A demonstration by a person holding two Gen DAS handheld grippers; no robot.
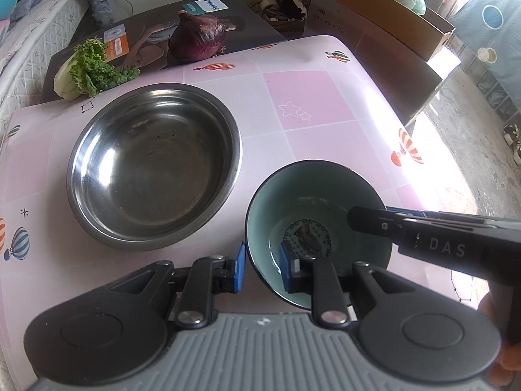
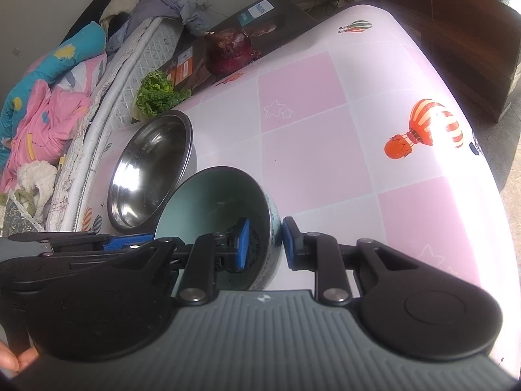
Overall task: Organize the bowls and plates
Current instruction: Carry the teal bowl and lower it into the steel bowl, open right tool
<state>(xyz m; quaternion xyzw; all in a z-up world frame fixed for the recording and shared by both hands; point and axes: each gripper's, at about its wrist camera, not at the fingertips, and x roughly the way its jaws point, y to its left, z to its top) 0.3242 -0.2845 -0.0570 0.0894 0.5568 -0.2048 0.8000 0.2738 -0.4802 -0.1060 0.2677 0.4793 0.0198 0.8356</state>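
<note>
Covering most of both views, pink checked table with balloon and star prints; bed with piled bedding runs along its left side, cardboard boxes and a dark cabinet stand beyond the far and right edges. Right wrist view alone shows the bedding pile and the wide bare stretch of cloth to the right, running to the rounded, sunlit right edge. Left wrist view alone shows floor past the right table edge and the whole steel bowl from above, sitting empty and upright on the table's left part. A dark printed box lies at the far left edge with a red onion on it and leafy greens at its left end. Small teal bowl sits on the table near the front edge, just right of the steel bowl, rims close; contact unclear. Left gripper is clamped on the teal bowl's near-left wall, one blue pad inside, one outside. Right gripper pinches the same bowl's right wall the same way, pad inside and pad outside; in the left view its black body reaches in from the right over the rim. A fingertip shows at lower left in the right wrist view. Open cloth lies behind and to the right of both bowls.
</note>
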